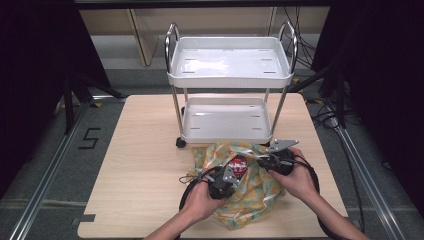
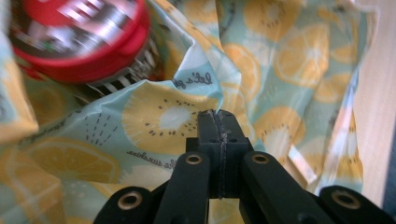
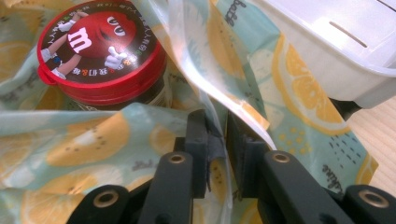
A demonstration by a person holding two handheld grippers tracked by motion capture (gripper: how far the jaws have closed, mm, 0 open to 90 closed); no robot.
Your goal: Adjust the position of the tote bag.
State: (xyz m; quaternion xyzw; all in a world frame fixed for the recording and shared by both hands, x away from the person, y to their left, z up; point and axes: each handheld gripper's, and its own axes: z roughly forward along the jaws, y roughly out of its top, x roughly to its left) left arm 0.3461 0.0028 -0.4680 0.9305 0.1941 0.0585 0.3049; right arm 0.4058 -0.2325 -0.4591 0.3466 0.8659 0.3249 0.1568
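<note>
- A red-lidded jar point(image 1: 239, 163) stands upright, lid facing up, inside a lemon-print bag point(image 1: 250, 192) crumpled on the bench point(image 1: 145, 150), just before a white two-shelf cart point(image 1: 227, 120).
- The left gripper point(image 2: 218, 116), hand coming in low from the near edge, has its jaws pressed together on the bag's edge (fabric between them barely visible, so probably pinched).
- The right gripper point(image 3: 215, 122) reaches from the right, jaws nipping the bag's clear rim beside the jar.

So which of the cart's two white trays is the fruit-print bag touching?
The lower tray: the bag on the table lies against its front edge. The upper tray stands well above it.
</note>
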